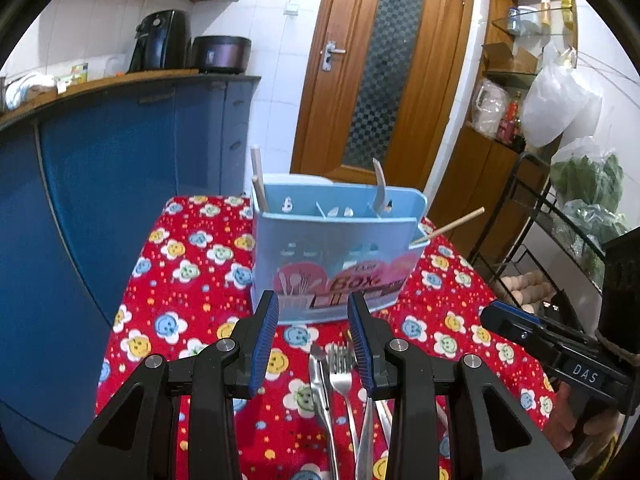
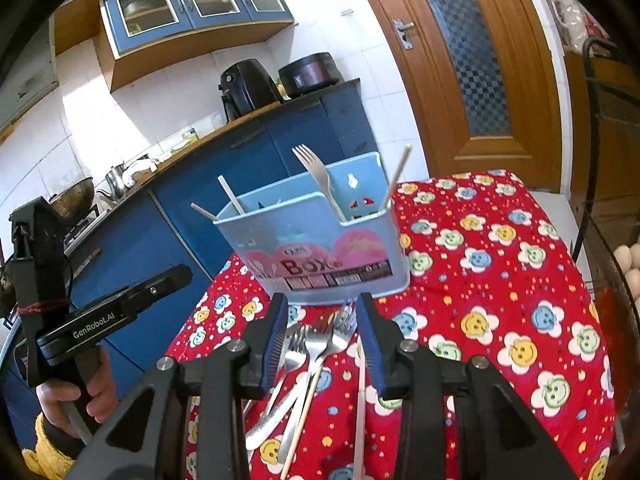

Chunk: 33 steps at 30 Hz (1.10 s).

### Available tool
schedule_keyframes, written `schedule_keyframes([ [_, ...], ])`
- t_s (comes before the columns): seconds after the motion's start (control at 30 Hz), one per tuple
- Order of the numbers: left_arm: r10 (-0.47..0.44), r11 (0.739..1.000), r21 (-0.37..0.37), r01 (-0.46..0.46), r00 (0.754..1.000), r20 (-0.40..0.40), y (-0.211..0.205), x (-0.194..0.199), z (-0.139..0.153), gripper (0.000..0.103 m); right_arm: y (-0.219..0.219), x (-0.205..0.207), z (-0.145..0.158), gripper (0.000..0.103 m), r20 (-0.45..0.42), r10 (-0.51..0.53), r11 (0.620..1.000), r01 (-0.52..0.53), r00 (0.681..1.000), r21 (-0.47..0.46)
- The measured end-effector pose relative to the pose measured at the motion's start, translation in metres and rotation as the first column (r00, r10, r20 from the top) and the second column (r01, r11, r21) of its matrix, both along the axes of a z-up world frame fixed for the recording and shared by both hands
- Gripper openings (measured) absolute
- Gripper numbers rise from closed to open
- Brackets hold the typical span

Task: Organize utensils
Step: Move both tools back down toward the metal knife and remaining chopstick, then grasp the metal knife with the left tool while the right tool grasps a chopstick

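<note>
A light blue utensil box (image 1: 332,248) stands upright on the red flowered tablecloth (image 1: 188,264). It holds a fork (image 2: 316,172) and some chopsticks (image 2: 394,178). In front of it lie loose forks (image 1: 340,364), a knife (image 2: 272,416) and single chopsticks (image 2: 304,412). My left gripper (image 1: 312,296) hovers above those forks, open, with nothing between its blue pads (image 1: 262,344). My right gripper (image 2: 322,298) hangs over the same pile, open and empty too. Each gripper shows at the side of the other's view: the right gripper (image 1: 496,316) and the left gripper (image 2: 176,276), which a hand (image 2: 80,396) holds.
Blue kitchen cabinets (image 1: 100,184) run along the table's left side, with an air fryer (image 1: 160,40) and a cooker (image 1: 220,54) on the counter. Behind the table is a wooden door (image 1: 384,68). A black wire rack (image 1: 560,240) with eggs stands at the right.
</note>
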<state>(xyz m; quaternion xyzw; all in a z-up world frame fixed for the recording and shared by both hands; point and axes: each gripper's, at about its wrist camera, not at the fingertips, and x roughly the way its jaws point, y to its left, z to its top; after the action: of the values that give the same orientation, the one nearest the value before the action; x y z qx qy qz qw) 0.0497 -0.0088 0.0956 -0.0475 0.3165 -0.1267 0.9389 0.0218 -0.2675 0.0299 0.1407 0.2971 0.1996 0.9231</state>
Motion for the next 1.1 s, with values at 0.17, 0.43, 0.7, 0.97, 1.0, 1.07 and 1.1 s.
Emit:
schedule_keyframes([
  [0.17,-0.003,1.0,0.013,0.003,0.999,-0.038,-0.004,-0.002,-0.013,0.037,-0.003,-0.005,-0.01,0.038,-0.029,-0.007,1.0,0.006,1.0,-0.003],
  [0.43,-0.021,0.999,0.033,0.026,0.991,-0.134,-0.015,0.0,-0.04,0.037,-0.013,-0.009,-0.026,0.038,-0.084,-0.027,1.0,0.027,0.996,0.006],
  [0.7,-0.031,0.996,0.07,0.048,0.975,-0.22,-0.025,0.005,-0.065,0.037,-0.021,-0.01,-0.037,0.038,-0.12,-0.042,0.999,0.045,0.992,0.022],
  [0.97,-0.014,0.993,0.11,0.051,0.948,-0.319,-0.03,0.007,-0.088,0.037,-0.027,-0.011,-0.045,0.038,-0.145,-0.047,0.998,0.053,0.988,0.039],
  [1.0,-0.013,0.991,0.118,0.055,0.945,-0.328,-0.031,0.007,-0.09,0.037,-0.028,-0.011,-0.045,0.038,-0.147,-0.047,0.998,0.054,0.988,0.04],
  [1.07,-0.019,0.989,0.132,0.07,0.936,-0.352,-0.034,0.007,-0.095,0.037,-0.029,-0.011,-0.047,0.038,-0.153,-0.048,0.998,0.055,0.987,0.041],
  [1.1,-0.024,0.988,0.133,0.077,0.932,-0.362,-0.035,0.007,-0.096,0.037,-0.029,-0.012,-0.048,0.038,-0.157,-0.049,0.998,0.056,0.986,0.041],
])
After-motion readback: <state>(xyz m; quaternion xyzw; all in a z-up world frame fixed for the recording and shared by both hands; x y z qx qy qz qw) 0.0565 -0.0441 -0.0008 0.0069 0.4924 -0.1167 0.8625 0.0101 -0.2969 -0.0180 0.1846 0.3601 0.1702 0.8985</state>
